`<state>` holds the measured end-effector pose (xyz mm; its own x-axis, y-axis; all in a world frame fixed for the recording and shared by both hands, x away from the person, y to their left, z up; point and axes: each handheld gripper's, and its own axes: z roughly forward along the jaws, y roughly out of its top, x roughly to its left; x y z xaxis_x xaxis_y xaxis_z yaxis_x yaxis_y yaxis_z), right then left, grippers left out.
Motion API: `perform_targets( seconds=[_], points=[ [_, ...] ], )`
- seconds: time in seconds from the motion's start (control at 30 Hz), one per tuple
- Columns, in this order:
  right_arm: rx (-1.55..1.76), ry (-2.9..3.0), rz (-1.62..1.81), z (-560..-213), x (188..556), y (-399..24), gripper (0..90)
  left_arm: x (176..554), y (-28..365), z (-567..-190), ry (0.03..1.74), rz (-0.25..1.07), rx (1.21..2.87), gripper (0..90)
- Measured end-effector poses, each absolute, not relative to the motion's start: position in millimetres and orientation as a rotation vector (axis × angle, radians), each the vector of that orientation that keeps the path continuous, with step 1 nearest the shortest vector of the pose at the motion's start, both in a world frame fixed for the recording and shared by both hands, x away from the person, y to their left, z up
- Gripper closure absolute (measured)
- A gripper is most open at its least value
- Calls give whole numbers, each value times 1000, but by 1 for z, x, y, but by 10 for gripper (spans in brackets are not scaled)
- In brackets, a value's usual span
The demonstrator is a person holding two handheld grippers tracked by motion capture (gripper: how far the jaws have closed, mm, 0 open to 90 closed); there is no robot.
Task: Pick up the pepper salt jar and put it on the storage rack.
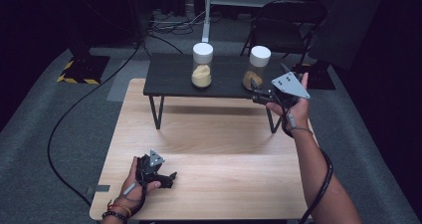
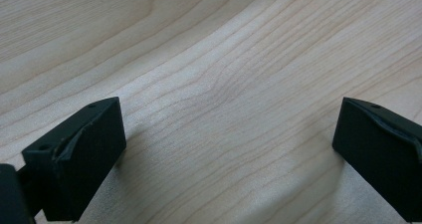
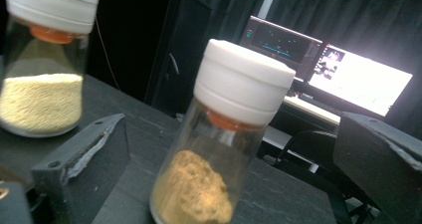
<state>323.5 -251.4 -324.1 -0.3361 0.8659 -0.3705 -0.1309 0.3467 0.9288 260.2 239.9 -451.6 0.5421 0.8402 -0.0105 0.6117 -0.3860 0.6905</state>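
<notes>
Right gripper view: my right tool (image 3: 229, 174), jaws spread, brackets the brown-powder jar (image 3: 219, 149) on the dark shelf (image 1: 169, 77); I judge it glass, slick and breakable, best pinched mid-body under the lid, while my left tool (image 2: 229, 154) rests spread on the tabletop (image 1: 214, 149).

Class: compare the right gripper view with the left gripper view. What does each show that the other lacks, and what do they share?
Right gripper view alone: two white-capped jars, the brown-powder jar between its jaws and the yellow-powder jar beyond, on a dark shelf, with lit monitors behind. Left gripper view alone: pale wooden tabletop. Shared: two black jaws set wide apart, gripping nothing.
</notes>
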Motion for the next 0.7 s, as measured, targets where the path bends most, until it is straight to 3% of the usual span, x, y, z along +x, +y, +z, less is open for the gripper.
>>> perform_targets(
  seconds=[0.7],
  points=[
    [566,1670,1154,-376,287,-267,11,260,240,-452,1167,455,2130,4]
  ],
)
